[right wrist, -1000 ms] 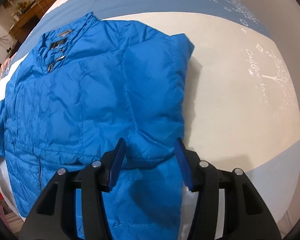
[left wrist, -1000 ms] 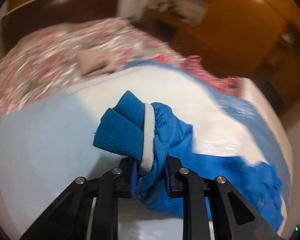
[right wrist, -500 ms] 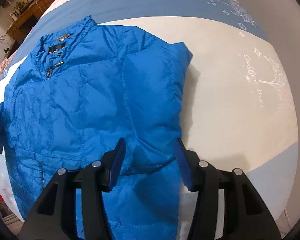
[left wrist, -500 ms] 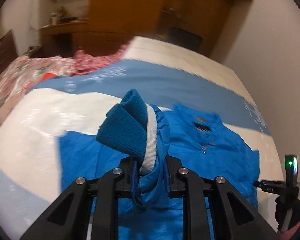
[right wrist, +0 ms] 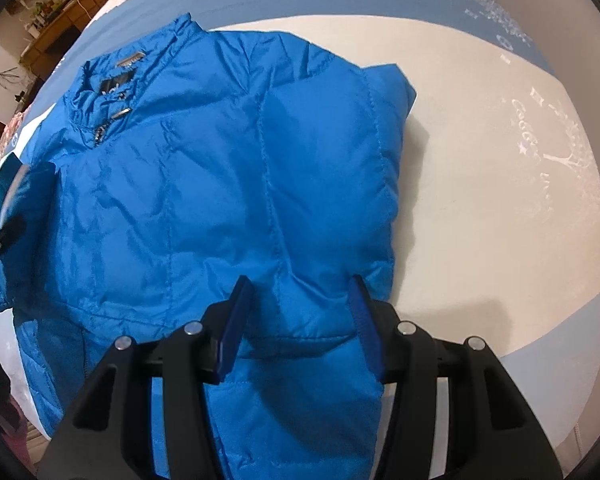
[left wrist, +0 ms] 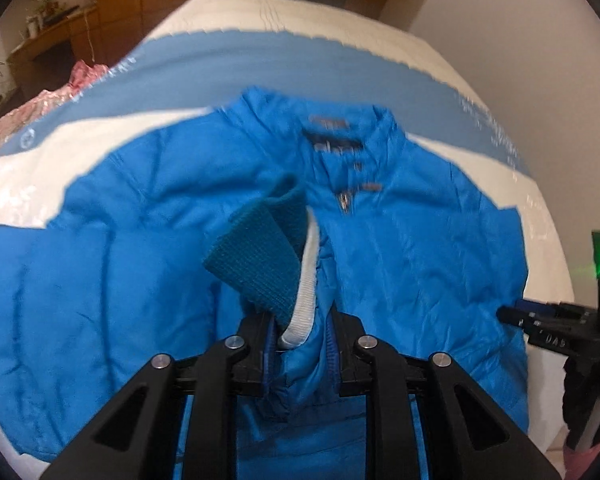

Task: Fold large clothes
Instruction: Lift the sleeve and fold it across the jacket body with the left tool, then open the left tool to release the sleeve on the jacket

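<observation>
Left hand-held gripper [left wrist: 302, 344] clamps the jacket's knit cuff [left wrist: 260, 268]; right hand-held gripper [right wrist: 296, 320] hangs apart over the blue puffer jacket [right wrist: 220, 184] at 6 o'clock.

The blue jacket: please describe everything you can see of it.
The blue jacket is a quilted, shiny padded garment that lies spread front-up on the bed cover, its stand-up collar pointing to the far end, with a dark label and metal zip pull there. One sleeve is already folded over the body. The left gripper is shut on the other sleeve's end, where a knitted teal cuff with a white band sticks up. The right gripper stands open above the folded sleeve.
</observation>
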Tool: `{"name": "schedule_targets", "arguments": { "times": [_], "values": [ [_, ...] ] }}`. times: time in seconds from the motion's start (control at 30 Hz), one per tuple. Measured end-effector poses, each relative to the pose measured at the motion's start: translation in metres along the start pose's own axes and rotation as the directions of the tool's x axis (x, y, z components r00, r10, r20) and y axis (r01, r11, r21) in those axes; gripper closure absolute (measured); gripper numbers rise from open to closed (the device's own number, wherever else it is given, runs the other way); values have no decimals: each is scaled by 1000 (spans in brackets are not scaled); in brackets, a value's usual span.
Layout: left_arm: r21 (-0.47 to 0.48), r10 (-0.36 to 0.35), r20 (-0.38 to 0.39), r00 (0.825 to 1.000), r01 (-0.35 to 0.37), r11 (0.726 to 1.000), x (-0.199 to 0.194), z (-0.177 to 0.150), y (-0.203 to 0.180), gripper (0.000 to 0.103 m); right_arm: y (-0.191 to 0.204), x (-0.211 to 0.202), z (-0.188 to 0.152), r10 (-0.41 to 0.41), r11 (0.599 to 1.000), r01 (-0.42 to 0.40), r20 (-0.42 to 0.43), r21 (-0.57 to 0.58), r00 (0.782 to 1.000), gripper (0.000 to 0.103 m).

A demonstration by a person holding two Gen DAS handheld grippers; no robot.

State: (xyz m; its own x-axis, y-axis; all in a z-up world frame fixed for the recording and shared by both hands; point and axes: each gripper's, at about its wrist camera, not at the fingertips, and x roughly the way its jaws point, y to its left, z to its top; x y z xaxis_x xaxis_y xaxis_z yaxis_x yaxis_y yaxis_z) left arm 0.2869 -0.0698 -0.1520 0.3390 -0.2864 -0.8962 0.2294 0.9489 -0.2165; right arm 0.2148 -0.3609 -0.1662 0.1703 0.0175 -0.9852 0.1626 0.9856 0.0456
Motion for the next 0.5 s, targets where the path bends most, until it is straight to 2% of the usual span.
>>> {"name": "schedule_targets", "arguments": {
  "times": [0.13,0.37,0.43,0.5],
  "values": [
    [7,-11,-44,999,11,1000,12,-12,-1,82,0,4,3,-3,1000,3,-10,-1,1000,52],
    [6,-9,-60,998,9,1000,25,-21,-3,80,3,13,1,-25,1000,25,-8,-9,1000,50],
    [5,-34,-67,997,34,999,20,-22,-4,77,3,14,0,-32,999,32,-11,-12,999,50],
    [6,-66,-75,995,66,998,8,-24,-5,67,3,9,1,-34,999,34,-14,-7,999,50]
  ]
}}
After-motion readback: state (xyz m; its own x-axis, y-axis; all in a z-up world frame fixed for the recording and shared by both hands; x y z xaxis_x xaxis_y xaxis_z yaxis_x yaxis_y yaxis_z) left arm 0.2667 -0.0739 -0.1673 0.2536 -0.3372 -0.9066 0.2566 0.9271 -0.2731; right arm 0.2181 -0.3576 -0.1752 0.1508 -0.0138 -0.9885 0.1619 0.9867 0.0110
